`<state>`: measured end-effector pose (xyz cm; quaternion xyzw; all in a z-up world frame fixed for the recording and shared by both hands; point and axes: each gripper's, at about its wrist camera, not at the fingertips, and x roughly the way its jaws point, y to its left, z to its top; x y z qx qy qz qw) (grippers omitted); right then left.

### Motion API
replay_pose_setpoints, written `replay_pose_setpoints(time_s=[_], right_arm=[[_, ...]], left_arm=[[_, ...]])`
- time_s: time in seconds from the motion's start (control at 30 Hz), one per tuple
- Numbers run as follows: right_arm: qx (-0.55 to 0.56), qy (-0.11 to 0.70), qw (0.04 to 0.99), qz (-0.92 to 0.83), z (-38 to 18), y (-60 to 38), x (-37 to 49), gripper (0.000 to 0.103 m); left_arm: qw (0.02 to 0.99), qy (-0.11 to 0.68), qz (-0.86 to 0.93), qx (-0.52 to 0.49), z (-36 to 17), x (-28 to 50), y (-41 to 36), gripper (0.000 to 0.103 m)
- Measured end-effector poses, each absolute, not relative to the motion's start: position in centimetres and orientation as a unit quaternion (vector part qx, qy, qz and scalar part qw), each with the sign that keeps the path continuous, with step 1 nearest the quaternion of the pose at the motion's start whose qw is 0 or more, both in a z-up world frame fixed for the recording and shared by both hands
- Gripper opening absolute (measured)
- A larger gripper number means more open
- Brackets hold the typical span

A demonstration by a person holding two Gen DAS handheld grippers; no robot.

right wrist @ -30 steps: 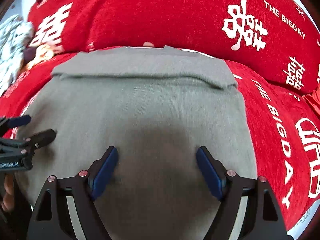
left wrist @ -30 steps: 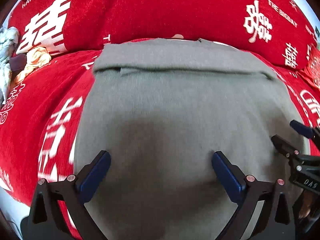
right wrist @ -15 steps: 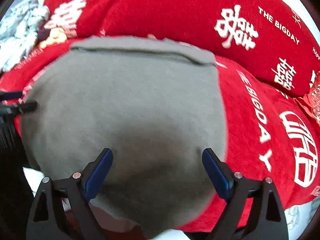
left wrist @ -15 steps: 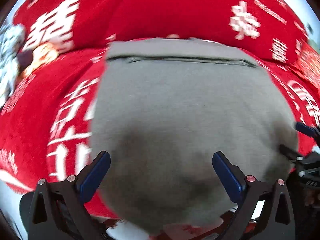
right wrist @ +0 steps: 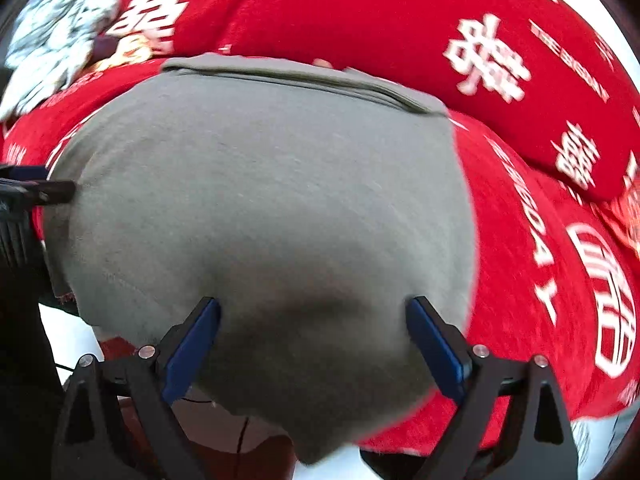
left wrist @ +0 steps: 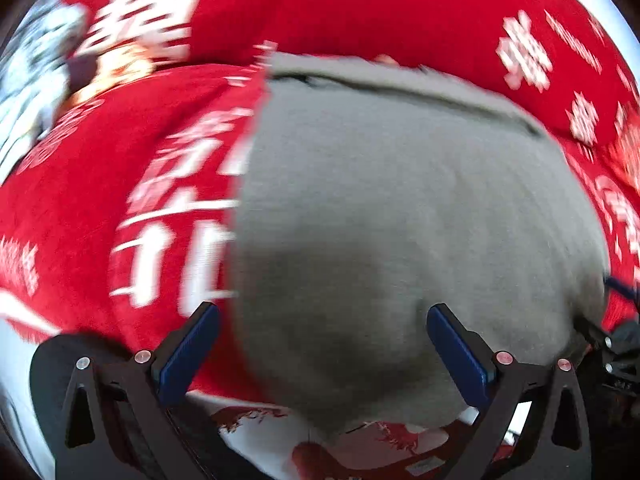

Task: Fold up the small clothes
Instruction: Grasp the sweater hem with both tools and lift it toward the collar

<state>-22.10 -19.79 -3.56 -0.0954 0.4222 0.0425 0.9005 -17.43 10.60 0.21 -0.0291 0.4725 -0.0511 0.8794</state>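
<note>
Grey knit cloth, the folded garment (right wrist: 260, 208), lay flat on the red bedspread (right wrist: 520, 248), its far edge doubled over into a narrow band just short of the red pillow (right wrist: 360, 12) printed with white characters. Its near edge sagged over the front of the bed, directly below and ahead of both grippers. The garment's long axis appeared to run away from the jaws toward the pillow. The right gripper (right wrist: 312, 340) stood over the garment's right half, its jaws spread wide with nothing pinched between them. The left gripper (left wrist: 320, 344) straddled the garment's left edge, jaws likewise wide and empty. Neither hand looked clearly nearer; each sat by its own side. Beyond the garment's far left corner lay a heap of patterned clothes (right wrist: 52, 52).
</note>
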Motion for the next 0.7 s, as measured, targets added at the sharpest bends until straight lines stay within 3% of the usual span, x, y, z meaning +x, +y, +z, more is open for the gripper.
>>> replay_pose_setpoints(time_s=[0.17, 0.3, 0.7], right_arm=[[0.024, 0.426, 0.904, 0.039, -3.0, -24.5, -23.5, 0.095], [0.1, 0.438, 0.892, 0.061, -3.9, -27.7, -23.6, 0.095], [0.162, 0.42, 0.874, 0.182, -4.2, -28.3, -23.7, 0.092]], left_arm=[[0.849, 0.509, -0.077, -0.123, -1.5, -18.1, 14.6, 0.103], [0.821, 0.545, -0.114, -0.128, -3.7, -18.1, 13.2, 0.103], [0.829, 0.514, -0.165, -0.15, -2.8, -17.8, 11.0, 0.103]])
